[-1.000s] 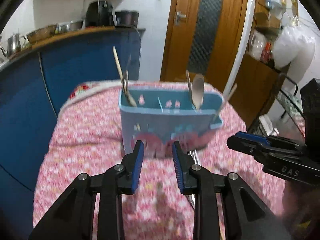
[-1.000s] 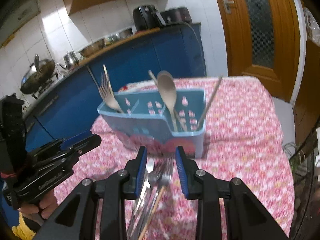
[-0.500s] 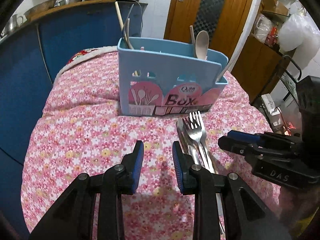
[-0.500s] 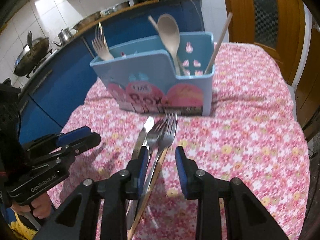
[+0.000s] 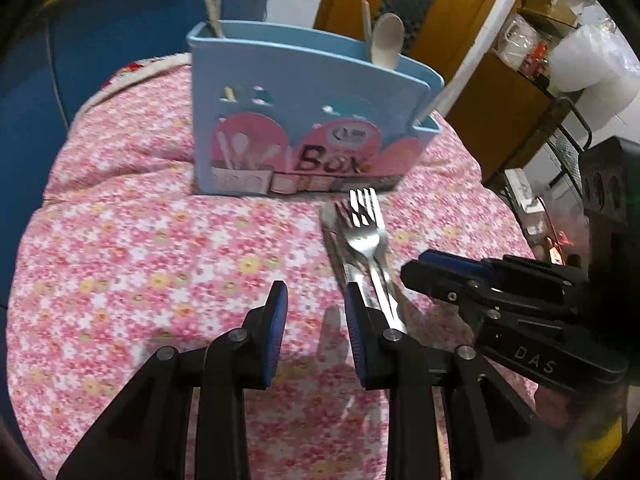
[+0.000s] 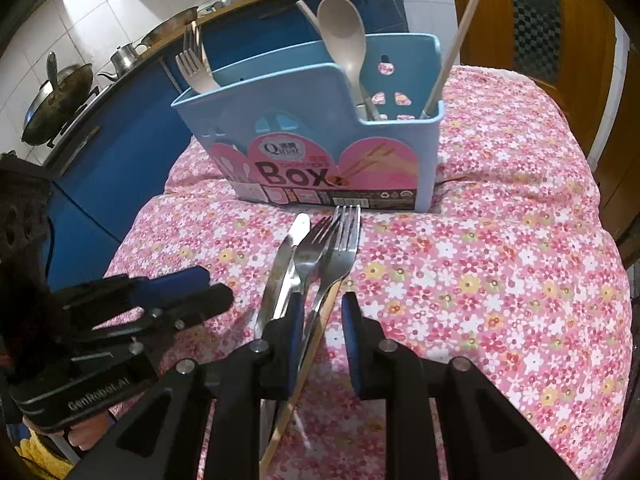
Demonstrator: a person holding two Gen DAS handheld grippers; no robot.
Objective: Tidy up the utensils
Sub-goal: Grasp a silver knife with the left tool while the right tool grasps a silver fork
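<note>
Left wrist view
Landmark: I steer by the blue utensil box (image 5: 304, 120) standing on the flowered tablecloth (image 5: 132, 248).
Loose cutlery: a fork (image 5: 366, 236) on a small pile just in front of the box, tines toward it.
Left gripper (image 5: 316, 336): jaws partly apart over bare cloth, nothing between them; the pile lies just past its right finger.

Right wrist view
Loose cutlery: a knife (image 6: 282, 264), two forks (image 6: 334, 252) and a wooden chopstick (image 6: 304, 368), overlapping, tips near the box front.
Box contents: a pale spoon (image 6: 344, 40), a fork and sticks stand upright inside.
Right gripper (image 6: 322, 336): jaws closing; the fork handle and chopstick run between them, the pads not yet pressing.

Handling, my judgement
Steel pieces: stiff, smooth, likely slippery and quick to pivot.
Chopstick: light, may come along with a fork.
Where I would grip: mid-handle of one fork, away from the box-end tines, separating it from the stack.
</note>
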